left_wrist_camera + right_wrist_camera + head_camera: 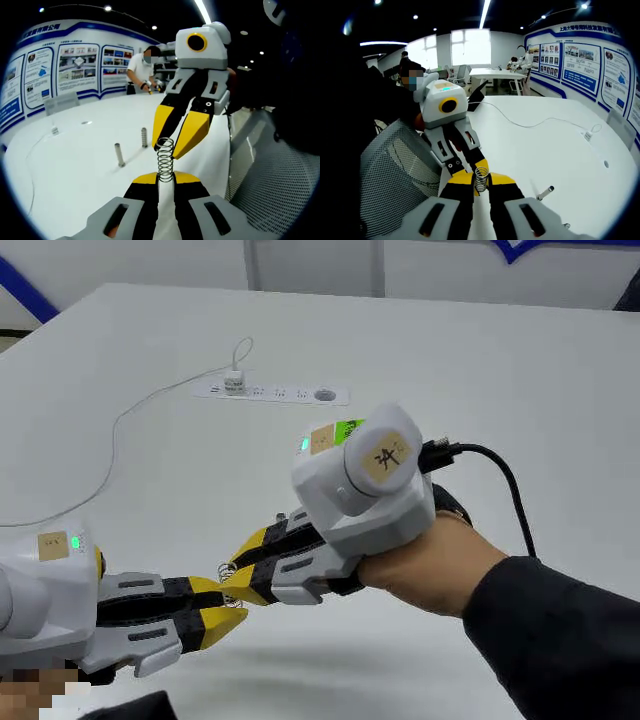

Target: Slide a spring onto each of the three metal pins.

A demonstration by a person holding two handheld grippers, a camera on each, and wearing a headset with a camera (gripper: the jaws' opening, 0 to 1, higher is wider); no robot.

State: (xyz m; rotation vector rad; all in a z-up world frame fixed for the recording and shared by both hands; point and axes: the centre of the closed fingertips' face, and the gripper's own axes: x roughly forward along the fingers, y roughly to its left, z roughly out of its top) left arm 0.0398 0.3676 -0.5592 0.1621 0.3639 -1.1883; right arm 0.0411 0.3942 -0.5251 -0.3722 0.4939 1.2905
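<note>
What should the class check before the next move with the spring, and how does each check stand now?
1. Spring held: the left gripper has its tips closed on one end of the spring: ok.
2. Right gripper grip: its jaws flank the spring's other end; pressing or not: cannot tell.
3. Spring shape: coils even and straight: ok.
4. Nearer pin upright and bare on the table: ok.
5. Farther pin bare: cannot tell.
6. Spring lined up over a pin: held in the air, away from both: not ok.
</note>
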